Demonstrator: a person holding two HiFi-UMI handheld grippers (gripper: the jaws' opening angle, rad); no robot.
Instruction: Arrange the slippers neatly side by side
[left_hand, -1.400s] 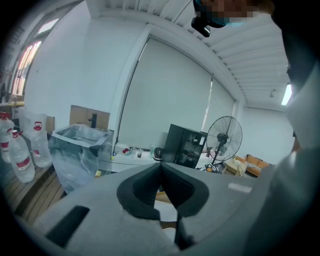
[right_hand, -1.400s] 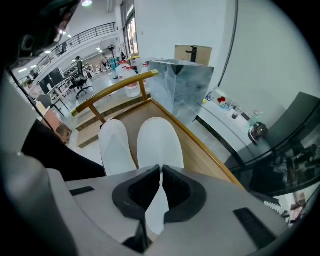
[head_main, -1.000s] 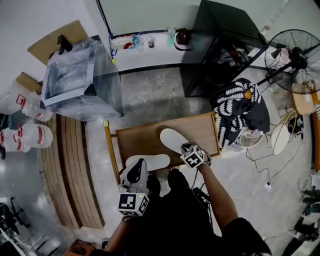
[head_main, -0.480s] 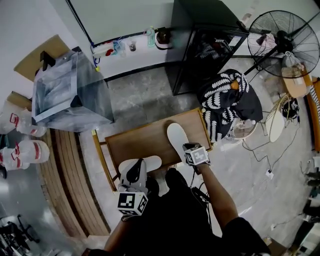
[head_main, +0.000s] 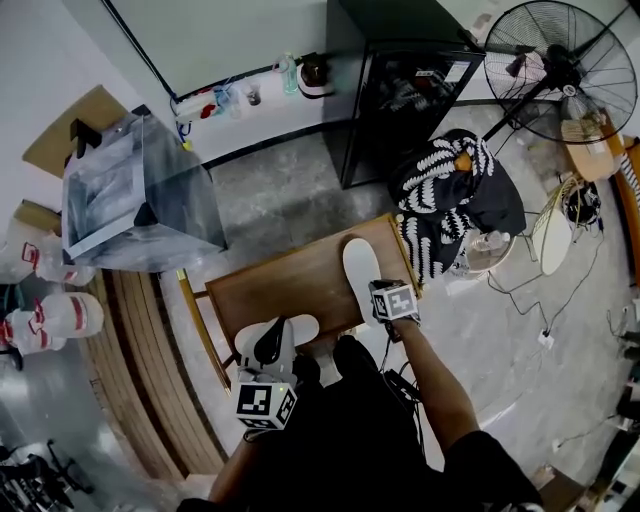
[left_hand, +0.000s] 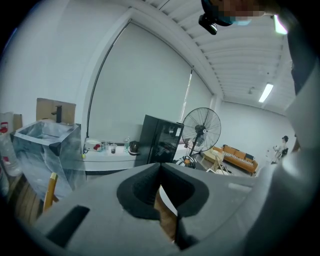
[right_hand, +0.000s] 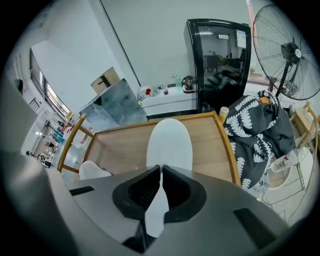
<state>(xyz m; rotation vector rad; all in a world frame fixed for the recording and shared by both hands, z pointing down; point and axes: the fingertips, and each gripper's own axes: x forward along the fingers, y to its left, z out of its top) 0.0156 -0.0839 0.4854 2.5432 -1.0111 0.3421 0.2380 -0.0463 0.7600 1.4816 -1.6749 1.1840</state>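
- Clear box (head_main: 140, 195): on the floor beyond the surface's left end; contents not discernible.
- Planks (head_main: 130, 340): laid along the floor, just left of the surface.
- Surface (head_main: 290, 285): wood with a raised pale rim. The far-left part is bare, and open wood shows between the two slippers.
- Left slipper (head_main: 295, 328): white, at the near-left edge, lying crosswise with one end toward the right.
- Left hand-held gripper (left_hand: 160, 185): narrow, pinched on the left slipper; a thin white sliver shows between its pads.
- Right slipper (head_main: 361, 272): white, lying lengthwise with its toe toward the far edge. It is close to the right rim and apart from the left slipper.
- Right hand-held gripper (right_hand: 161, 175): narrow, clamped on the right slipper's heel at the near edge.
- Cabinet (head_main: 400, 80): black, glass-fronted, beyond the far-right corner; contents too dim to list.
- Cloth (head_main: 445, 190): black-and-white patterned, heaped just right of the surface.
- Fan (head_main: 560, 60): standing, far right, well apart from the surface.
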